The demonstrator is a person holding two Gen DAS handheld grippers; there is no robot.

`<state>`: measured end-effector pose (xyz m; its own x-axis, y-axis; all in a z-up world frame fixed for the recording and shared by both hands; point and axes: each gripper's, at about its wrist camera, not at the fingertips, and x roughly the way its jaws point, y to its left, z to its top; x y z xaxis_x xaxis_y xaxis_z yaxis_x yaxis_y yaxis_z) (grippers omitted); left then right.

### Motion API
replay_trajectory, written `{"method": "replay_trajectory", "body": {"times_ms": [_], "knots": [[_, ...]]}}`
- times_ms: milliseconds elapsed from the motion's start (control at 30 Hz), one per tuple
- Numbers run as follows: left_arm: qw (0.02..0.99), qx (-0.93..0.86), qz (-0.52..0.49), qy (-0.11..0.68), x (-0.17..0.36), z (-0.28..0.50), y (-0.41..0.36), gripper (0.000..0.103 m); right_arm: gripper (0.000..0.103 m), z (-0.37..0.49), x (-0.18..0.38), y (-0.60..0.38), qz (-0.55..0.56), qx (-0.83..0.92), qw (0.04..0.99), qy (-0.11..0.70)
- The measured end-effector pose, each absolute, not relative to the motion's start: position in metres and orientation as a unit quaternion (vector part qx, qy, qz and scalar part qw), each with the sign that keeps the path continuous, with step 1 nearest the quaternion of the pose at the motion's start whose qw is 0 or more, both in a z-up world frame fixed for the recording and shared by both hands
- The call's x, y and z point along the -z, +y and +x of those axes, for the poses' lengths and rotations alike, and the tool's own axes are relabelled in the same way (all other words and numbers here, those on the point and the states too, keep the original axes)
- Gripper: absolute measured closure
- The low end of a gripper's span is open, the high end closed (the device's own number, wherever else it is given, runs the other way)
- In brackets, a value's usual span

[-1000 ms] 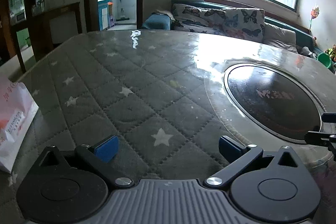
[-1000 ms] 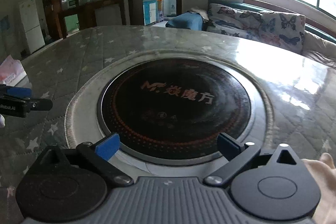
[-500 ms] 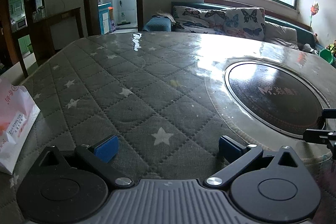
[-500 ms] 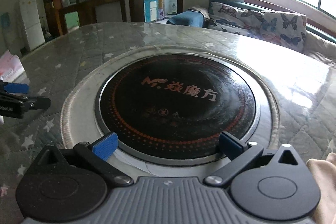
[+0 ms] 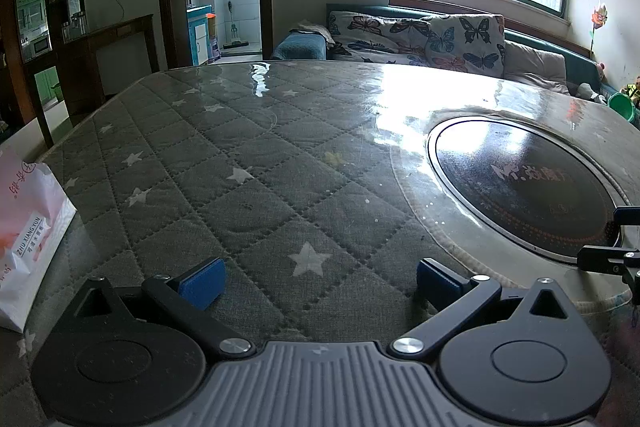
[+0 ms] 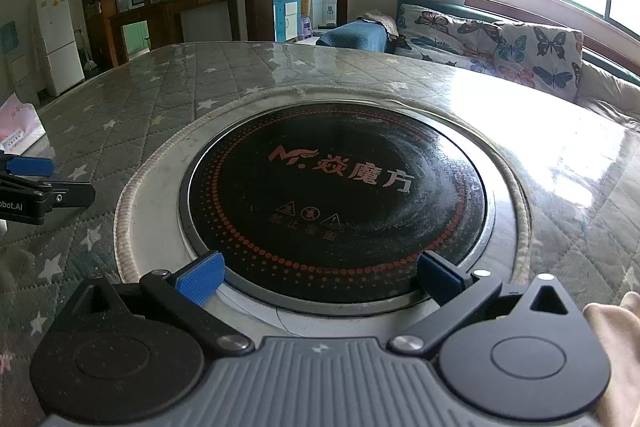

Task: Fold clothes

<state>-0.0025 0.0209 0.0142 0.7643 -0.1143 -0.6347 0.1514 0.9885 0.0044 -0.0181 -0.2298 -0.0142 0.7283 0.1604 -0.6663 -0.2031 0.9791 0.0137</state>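
Note:
A cream cloth [image 6: 612,347] shows only as a corner at the lower right edge of the right wrist view, beside my right gripper. My left gripper [image 5: 320,281] is open and empty above the grey star-quilted table cover [image 5: 240,167]. My right gripper [image 6: 320,277] is open and empty above the near rim of the round black induction cooktop [image 6: 336,187]. The right gripper's fingers [image 5: 608,257] reach into the left wrist view at the right edge. The left gripper's fingers [image 6: 32,167] show at the left edge of the right wrist view.
A white and pink paper bag [image 5: 28,239] stands at the table's left edge and also shows in the right wrist view [image 6: 18,125]. The cooktop [image 5: 520,187] is set into the table. A butterfly-print sofa [image 5: 432,39] stands beyond the table's far edge.
Both grippers have tilted up and drawn back slightly, so more of the room shows. Both stay open and empty. The cloth corner stays at the right edge.

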Motion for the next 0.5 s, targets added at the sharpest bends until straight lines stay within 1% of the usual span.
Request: {"method": "replay_trajectory", "body": {"times_ms": [500], "knots": [[0.939,0.071,0.027,0.336,-0.0138,-0.0020,0.0218,0.000,0.000,-0.0186,0.0139,-0.2308,-0.030,-0.098,0.929,0.355]]}}
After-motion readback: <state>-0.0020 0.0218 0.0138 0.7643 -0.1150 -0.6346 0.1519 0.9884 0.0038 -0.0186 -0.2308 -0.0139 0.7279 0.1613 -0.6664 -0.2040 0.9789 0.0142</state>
